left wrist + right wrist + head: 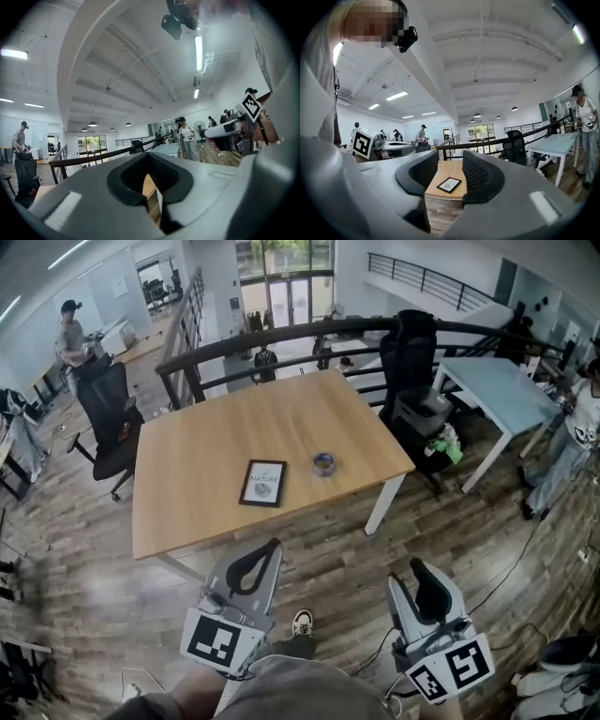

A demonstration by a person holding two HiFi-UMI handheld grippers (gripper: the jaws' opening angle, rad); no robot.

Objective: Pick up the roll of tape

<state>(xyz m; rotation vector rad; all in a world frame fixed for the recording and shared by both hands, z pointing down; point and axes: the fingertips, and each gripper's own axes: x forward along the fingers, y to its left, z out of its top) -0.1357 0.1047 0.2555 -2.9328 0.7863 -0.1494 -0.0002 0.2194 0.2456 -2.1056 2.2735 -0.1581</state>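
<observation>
Wood-topped table (216,456) stands well ahead of both grippers, bearing a dark-framed book (263,483) whose cover reads "NATURE". The left gripper (271,546) hangs short of the table's near edge, jaws closed tip to tip on nothing, with the book straight ahead of it. The roll of tape (323,464) lies flat just right of the book, ahead and between the two grippers, untouched. The right gripper (418,568) has its jaws moderately apart and empty, and its own view shows the book through the gap.
</observation>
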